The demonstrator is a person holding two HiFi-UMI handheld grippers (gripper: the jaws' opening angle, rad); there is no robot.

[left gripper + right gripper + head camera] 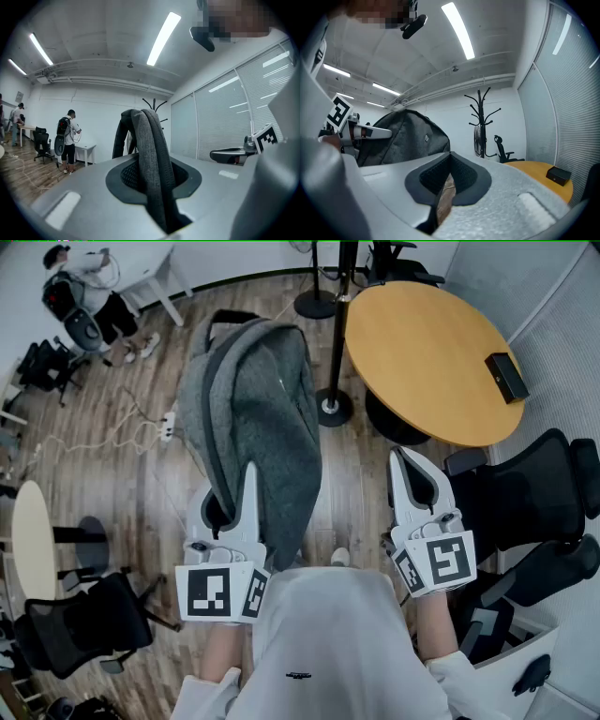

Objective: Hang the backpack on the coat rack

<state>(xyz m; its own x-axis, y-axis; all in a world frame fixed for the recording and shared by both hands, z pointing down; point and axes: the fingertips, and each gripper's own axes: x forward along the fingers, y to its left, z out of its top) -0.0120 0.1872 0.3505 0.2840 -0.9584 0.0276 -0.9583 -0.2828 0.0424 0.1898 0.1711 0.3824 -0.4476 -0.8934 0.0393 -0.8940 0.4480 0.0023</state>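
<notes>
two grippers are held level at the bottom of the head view. the left gripper [230, 501] has its fingers [89, 187] closed on a shoulder strap [152, 154] of the backpack [258, 409], a thick band of dark grey woven fabric that is pinched between the black ribbed pads and loops upward from them. the backpack, of soft heathered grey cloth with darker trim, is held up off the wooden plank floor [112, 484] at upper centre of the head view. the right gripper [412, 479] is seen with its fingers [497, 197] brought together, only a thin slit left between them, and nothing is gripped. both grippers are made of matt grey-white plastic, and black-and-white square markers are carried on their cubes. a small emblem is visible on the backpack in the right gripper view, too small to be read. the coat rack [337, 324], a slim black pole with curved hooks and a round base, stands just right of the backpack, beside a round wooden counter [422, 352] on which a small black box [506, 376] lies.
</notes>
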